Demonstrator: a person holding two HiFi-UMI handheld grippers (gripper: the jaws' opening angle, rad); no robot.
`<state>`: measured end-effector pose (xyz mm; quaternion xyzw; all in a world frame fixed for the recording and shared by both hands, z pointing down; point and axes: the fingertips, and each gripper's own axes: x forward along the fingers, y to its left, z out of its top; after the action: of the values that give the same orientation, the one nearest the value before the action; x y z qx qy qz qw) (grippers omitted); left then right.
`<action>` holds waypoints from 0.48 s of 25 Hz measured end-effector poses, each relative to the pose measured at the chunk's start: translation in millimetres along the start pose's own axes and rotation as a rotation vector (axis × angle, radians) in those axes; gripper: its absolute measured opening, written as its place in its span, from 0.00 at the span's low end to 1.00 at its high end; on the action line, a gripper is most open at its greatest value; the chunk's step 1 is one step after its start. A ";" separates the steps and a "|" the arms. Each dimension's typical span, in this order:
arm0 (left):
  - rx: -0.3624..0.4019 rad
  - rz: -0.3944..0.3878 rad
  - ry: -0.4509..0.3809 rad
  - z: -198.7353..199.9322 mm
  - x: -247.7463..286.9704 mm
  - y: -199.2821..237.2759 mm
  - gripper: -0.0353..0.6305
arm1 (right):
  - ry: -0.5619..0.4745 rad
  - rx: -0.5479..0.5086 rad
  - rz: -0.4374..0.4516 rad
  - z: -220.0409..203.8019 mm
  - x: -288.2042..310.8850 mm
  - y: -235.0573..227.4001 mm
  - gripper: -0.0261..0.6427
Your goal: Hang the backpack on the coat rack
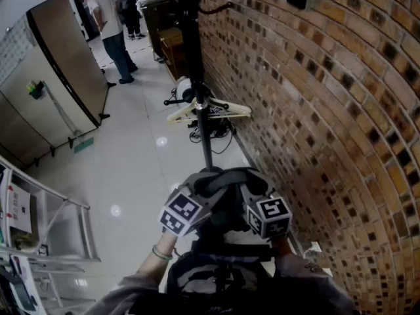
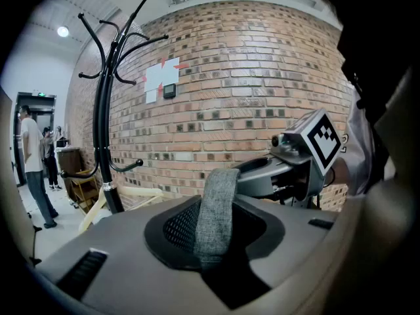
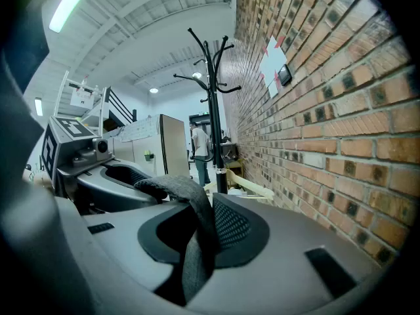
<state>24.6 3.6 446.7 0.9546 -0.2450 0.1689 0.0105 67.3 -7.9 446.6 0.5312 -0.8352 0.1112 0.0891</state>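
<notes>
The dark backpack (image 1: 220, 277) hangs low in front of me by its grey top strap (image 1: 223, 176). My left gripper (image 1: 205, 188) and right gripper (image 1: 252, 188) are side by side, each shut on that strap. In the left gripper view the strap (image 2: 216, 205) runs up through the left gripper (image 2: 211, 254), and the right gripper (image 2: 295, 169) is close on the right. The right gripper view shows the strap (image 3: 190, 209) looping through the right gripper (image 3: 197, 258), with the left gripper (image 3: 85, 166) beside it. The black coat rack (image 1: 195, 77) (image 2: 104, 123) (image 3: 214, 104) stands just ahead by the brick wall.
The brick wall (image 1: 328, 110) runs along the right. A wooden hanger (image 1: 210, 110) hangs low on the rack, with cables (image 1: 210, 133) on the floor behind. Tall metal cabinet (image 1: 65, 71) at left, a metal shelf frame (image 1: 46, 228) at lower left. People (image 1: 111, 25) stand far back.
</notes>
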 end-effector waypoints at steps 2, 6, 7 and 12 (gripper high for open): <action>0.009 -0.007 0.002 4.3 6.7 19.1 0.24 | -0.006 0.009 -0.008 8.1 17.2 -5.9 0.15; 0.035 -0.026 -0.007 18.0 20.1 59.2 0.24 | -0.022 0.017 -0.036 28.1 52.8 -19.6 0.15; 0.041 -0.031 -0.010 21.3 23.3 68.9 0.24 | -0.028 0.017 -0.045 33.6 61.4 -22.9 0.15; 0.075 -0.064 -0.030 36.8 44.0 115.4 0.24 | -0.049 0.022 -0.095 58.7 101.6 -42.5 0.15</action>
<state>18.1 -122.1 419.2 0.9641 -0.2081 0.1631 -0.0235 61.4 -129.9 421.3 0.5740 -0.8095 0.1030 0.0677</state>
